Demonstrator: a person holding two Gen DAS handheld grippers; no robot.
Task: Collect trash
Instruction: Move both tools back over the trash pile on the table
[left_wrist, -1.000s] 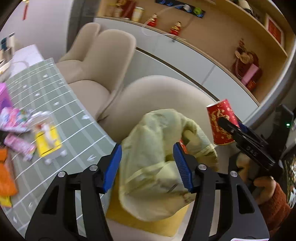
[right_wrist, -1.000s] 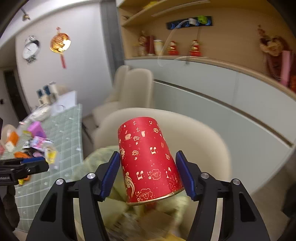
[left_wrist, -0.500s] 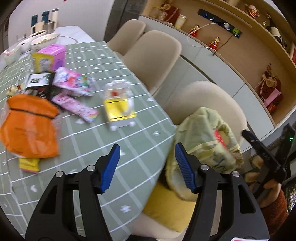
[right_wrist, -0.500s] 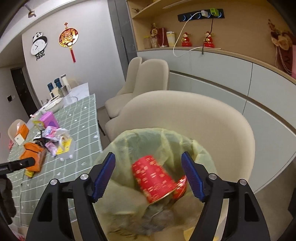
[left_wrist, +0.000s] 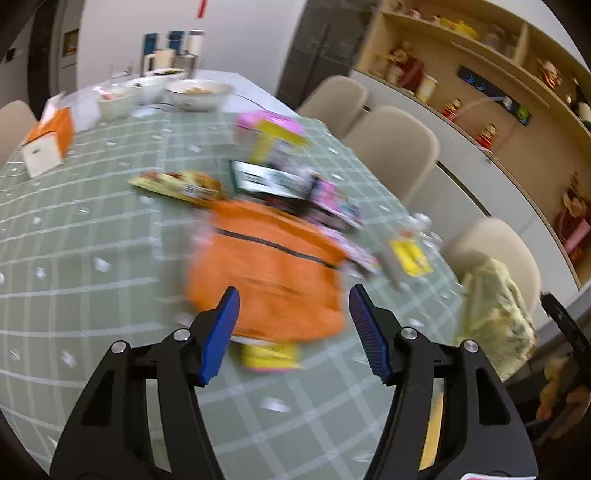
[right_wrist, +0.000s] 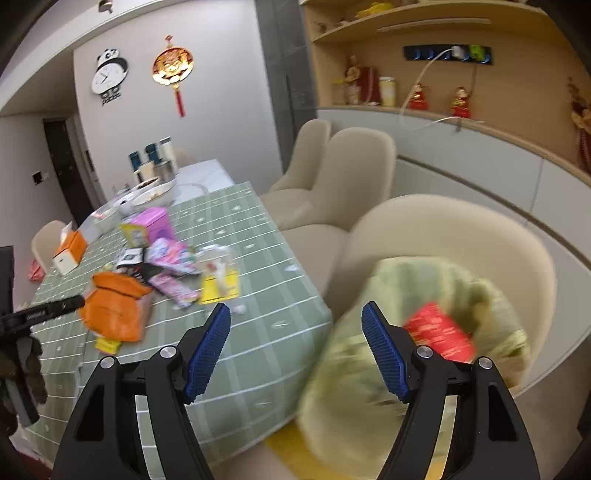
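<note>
Trash: crinkled orange wrapper (left_wrist: 273, 273) on gridded tablecloth (left_wrist: 92, 236), red paper cup (right_wrist: 439, 332) in yellow-green bag (right_wrist: 369, 387); both grippers released.

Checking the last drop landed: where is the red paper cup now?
Right wrist view, lower right: the red paper cup lies inside the yellow-green trash bag on the beige chair.

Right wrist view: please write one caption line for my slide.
Open right gripper beside yellow-green bag holding red cup.

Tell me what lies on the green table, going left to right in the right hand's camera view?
Orange and white tissue box → big orange packet → pink box → yellow card pack; then, off the table's edge, the yellow-green trash bag with the red cup in it.
</note>
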